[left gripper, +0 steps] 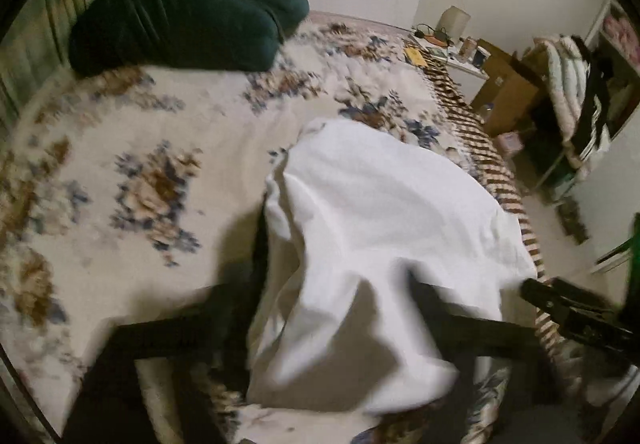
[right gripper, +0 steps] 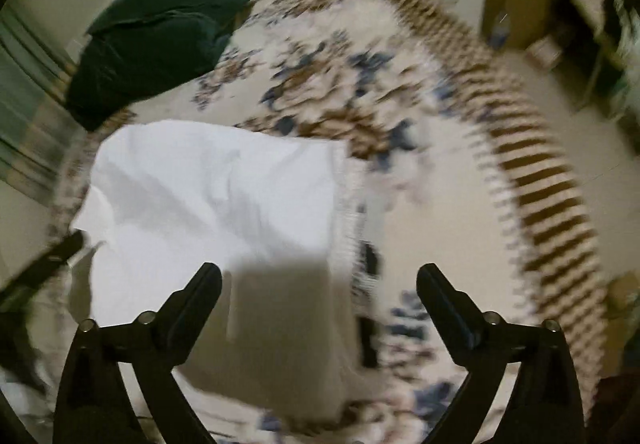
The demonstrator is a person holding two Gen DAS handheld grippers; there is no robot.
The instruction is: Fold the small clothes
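Right wrist view: white folded cotton garment (right gripper: 216, 204) lies on the floral bedspread (right gripper: 440, 224); both grippers (right gripper: 319, 280) (left gripper: 332, 284) gape empty. Blurred, but its loose corner may spring open.

1. The white garment (right gripper: 216, 196) lying ahead of the right tool (right gripper: 319, 280) is plain matt cloth, soft and lightly creased.
2. The right tool's fingers (right gripper: 444, 304) look like black plastic with a faint sheen, fixed with small shiny metal bolts.
3. The bed cover (left gripper: 132, 148) under both tools is matt printed cloth, floral, with a striped woven border.
4. The dark green bundle (left gripper: 184, 8) far beyond the left tool (left gripper: 332, 324) is matt, ribbed-looking fabric.
5. The box (left gripper: 506, 84) off to its right looks like dull brown cardboard.
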